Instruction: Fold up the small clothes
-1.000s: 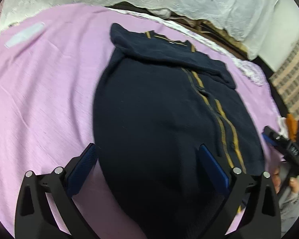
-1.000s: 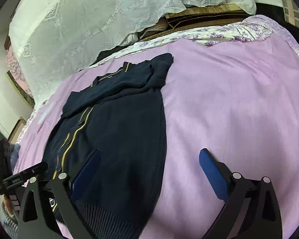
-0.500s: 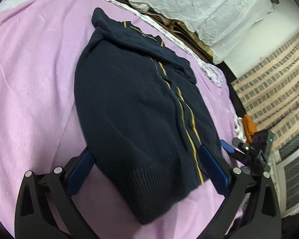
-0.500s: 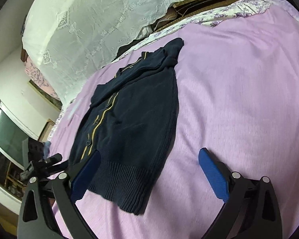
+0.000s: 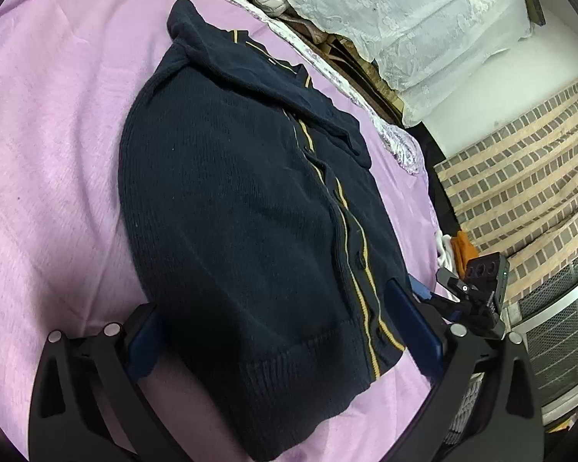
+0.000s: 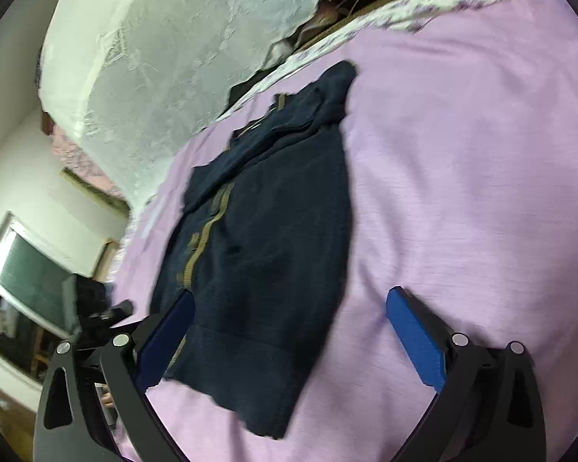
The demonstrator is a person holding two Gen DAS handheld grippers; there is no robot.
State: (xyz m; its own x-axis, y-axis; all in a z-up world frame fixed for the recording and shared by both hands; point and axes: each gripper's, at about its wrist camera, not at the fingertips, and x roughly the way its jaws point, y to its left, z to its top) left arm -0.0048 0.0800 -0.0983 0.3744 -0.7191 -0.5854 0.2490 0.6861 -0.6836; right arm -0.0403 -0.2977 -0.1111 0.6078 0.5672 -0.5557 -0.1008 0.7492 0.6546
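A navy knit cardigan (image 5: pixel 242 208) with yellow placket stripes lies flat on the purple bed cover (image 5: pixel 50 146), sleeves folded across the chest, ribbed hem toward me. My left gripper (image 5: pixel 277 331) is open and empty above the hem. The cardigan also shows in the right wrist view (image 6: pixel 273 254), slightly blurred. My right gripper (image 6: pixel 289 327) is open and empty above the hem's right corner. The right gripper also appears in the left wrist view (image 5: pixel 470 296) at the right edge, and the left gripper in the right wrist view (image 6: pixel 96 319) at the left.
A white lace cover (image 5: pixel 404 19) drapes over bedding at the far end. A brick-pattern wall (image 5: pixel 520 177) and an orange item (image 5: pixel 464 250) lie right of the bed. A window (image 6: pixel 27 288) is at the left.
Both grippers have pulled back toward the hem and tilted; the cardigan's ribbed hem has come fully into view. The cardigan itself has not moved. Both stay open.
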